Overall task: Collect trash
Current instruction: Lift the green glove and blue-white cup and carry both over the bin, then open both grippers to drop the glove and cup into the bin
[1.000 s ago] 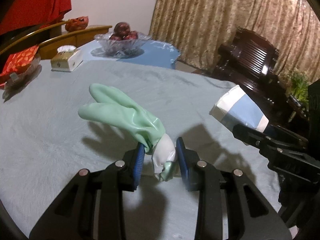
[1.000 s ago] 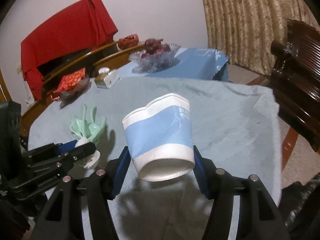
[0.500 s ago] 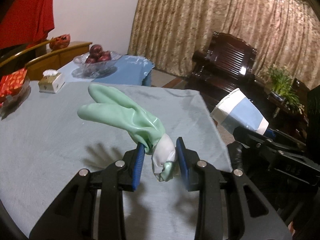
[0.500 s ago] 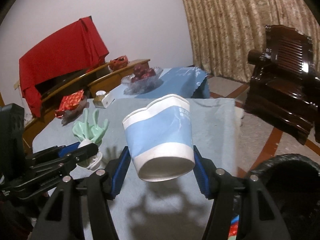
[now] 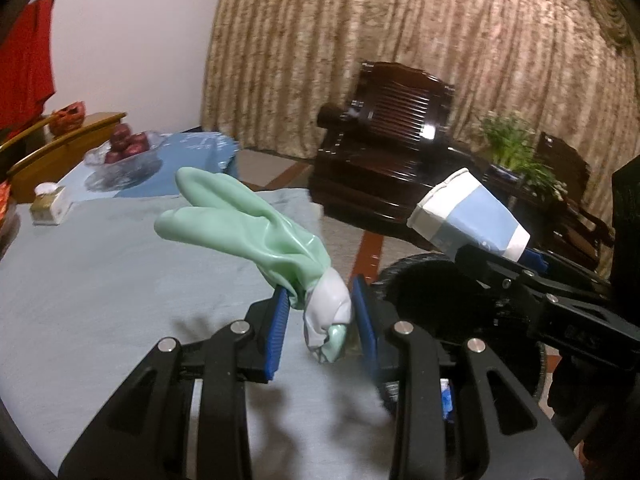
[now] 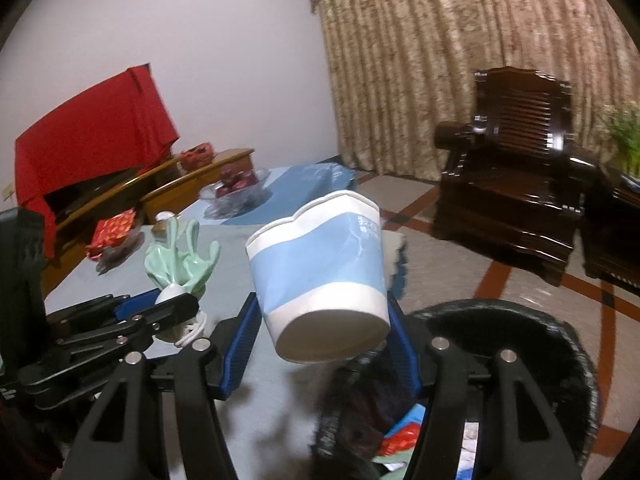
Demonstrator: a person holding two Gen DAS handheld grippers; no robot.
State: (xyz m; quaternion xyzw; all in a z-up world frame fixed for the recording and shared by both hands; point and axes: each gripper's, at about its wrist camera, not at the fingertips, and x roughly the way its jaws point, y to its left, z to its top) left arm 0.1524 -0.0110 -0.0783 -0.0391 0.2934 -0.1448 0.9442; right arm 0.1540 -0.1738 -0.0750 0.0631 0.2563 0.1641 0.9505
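Note:
My left gripper point(image 5: 320, 320) is shut on the cuff of a pale green rubber glove point(image 5: 240, 220), whose fingers stick up over the grey-clothed table point(image 5: 100, 280). My right gripper point(image 6: 324, 328) is shut on a blue and white paper cup point(image 6: 320, 268), dented at the rim and tilted base-first toward the camera. Both are held above the table's right edge. Just past that edge stands a black trash bin point(image 6: 520, 328) with colourful litter point(image 6: 400, 436) inside. In the left wrist view the cup point(image 5: 468, 216) shows at the right, over the bin point(image 5: 424, 284). The glove point(image 6: 180, 260) shows left in the right wrist view.
A glass bowl of red fruit point(image 5: 128, 148) on a blue cloth, a tissue box point(image 5: 50, 200) and a red packet point(image 6: 114, 228) sit at the table's far side. A dark wooden armchair point(image 6: 516, 176) stands on the tiled floor before brown curtains point(image 5: 400, 40); a potted plant point(image 5: 516, 148) beside it.
Both grippers have swung right and upward with their loads, from over the table's middle to its right edge. The black bin has come into view beneath them. Neither grip has altered.

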